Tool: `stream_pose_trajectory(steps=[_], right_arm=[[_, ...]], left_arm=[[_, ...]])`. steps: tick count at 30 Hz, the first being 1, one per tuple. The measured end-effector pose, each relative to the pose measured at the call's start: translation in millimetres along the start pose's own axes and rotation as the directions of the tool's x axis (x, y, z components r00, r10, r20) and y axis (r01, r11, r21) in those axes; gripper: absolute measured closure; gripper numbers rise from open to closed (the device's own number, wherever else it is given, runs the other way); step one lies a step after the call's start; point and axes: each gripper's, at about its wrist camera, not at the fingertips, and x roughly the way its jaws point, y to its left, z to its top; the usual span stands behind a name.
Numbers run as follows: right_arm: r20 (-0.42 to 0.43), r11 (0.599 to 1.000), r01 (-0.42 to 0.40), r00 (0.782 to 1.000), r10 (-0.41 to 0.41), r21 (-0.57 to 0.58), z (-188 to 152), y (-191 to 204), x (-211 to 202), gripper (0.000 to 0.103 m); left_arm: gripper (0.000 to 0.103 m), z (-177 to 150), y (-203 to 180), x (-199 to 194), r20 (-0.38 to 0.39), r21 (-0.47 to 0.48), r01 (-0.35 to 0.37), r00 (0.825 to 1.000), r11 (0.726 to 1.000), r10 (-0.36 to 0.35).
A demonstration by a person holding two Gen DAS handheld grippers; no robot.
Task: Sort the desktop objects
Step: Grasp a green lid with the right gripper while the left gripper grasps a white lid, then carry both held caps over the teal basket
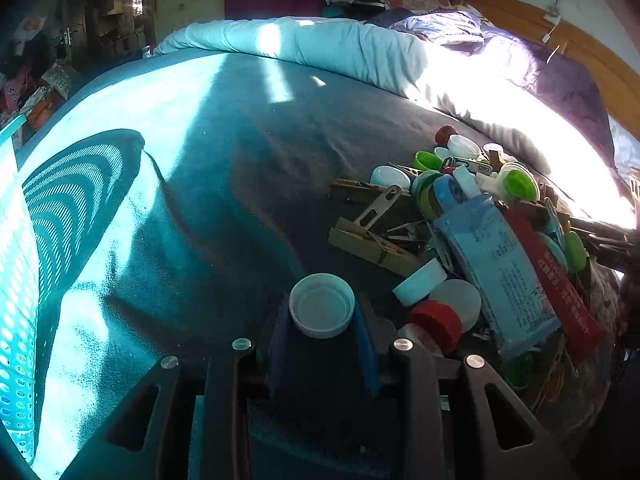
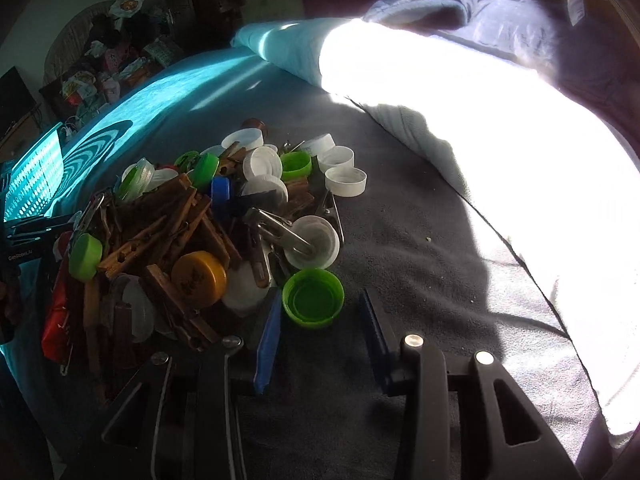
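A heap of bottle caps, wooden clothespins (image 2: 152, 236), metal clips and snack packets (image 1: 496, 268) lies on the dark bed cover. My left gripper (image 1: 322, 340) is shut on a white cap (image 1: 322, 306), open side up, just left of the heap. Beside the heap's near right edge, my right gripper (image 2: 320, 312) has a green cap (image 2: 313, 298) between its blue fingers. The left finger (image 2: 269, 336) lies against the cap. A strip of cover shows between the cap and the right finger (image 2: 374, 328), so the jaws stand open around it.
A turquoise perforated basket (image 1: 16, 280) stands at the far left and throws a striped shadow on the cover. A rolled light-blue blanket (image 1: 320, 48) and sunlit bedding (image 2: 460, 120) run along the far and right sides. Bare cover (image 2: 420, 248) lies right of the heap.
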Motion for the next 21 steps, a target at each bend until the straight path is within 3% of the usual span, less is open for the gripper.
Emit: stream_pose_trajectory(steps=[2,3,11,21], right_arm=[[-0.003,1.0,0.016,1.0,-0.016,-0.008,-0.3,1.1,2.2,0.067],[-0.004,1.0,0.025,1.0,-0.025,-0.009,-1.4,1.7,0.6,0.075],[0.073,0.993,0.019,0.997,-0.028,0.116,-3.8,-3.5,-56.7,0.075],[0.219,0.998,-0.01,0.976,-0.005,0.067,43.2,59.4,-127.2,0.075]], left_arm=[[0.071,0.9,-0.7,-0.1,0.0,0.0,-0.004,1.0,1.0,0.004],[0.071,1.4,-1.0,-1.3,0.001,-0.003,-0.004,1.0,1.0,0.004],[0.071,10.9,-17.2,-57.6,0.099,0.006,-0.027,0.995,1.0,0.026],[0.071,19.4,-16.1,-153.3,0.205,-0.025,-0.106,0.973,0.994,0.109]])
